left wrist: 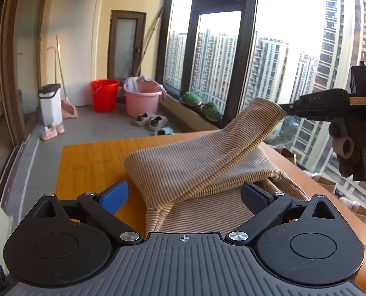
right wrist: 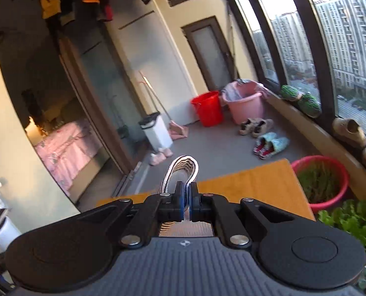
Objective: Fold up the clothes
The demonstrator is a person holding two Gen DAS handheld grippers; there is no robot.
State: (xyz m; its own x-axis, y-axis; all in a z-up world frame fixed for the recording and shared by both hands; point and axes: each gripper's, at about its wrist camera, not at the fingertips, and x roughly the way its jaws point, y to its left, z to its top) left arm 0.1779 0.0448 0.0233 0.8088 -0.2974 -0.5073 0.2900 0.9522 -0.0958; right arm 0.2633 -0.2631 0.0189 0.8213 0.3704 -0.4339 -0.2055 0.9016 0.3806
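A beige striped garment (left wrist: 197,162) lies bunched on the orange wooden table (left wrist: 89,162). My left gripper (left wrist: 184,196) is open, its blue pads (left wrist: 116,196) on either side of the garment's near fold, low over the table. My right gripper (left wrist: 289,107) is shut on one corner of the garment and holds it up to the right, so the cloth slopes up from the table. In the right wrist view my right gripper (right wrist: 186,203) is shut on a looped striped edge of the garment (right wrist: 183,170) that sticks out past the fingers.
The table's far edge (right wrist: 257,172) gives onto a grey balcony floor with a red bucket (left wrist: 104,95), a pink tub (left wrist: 142,98), a white bin (left wrist: 50,104) and several shoes (left wrist: 151,120). Windows and a sill with plants (right wrist: 321,182) run along the right.
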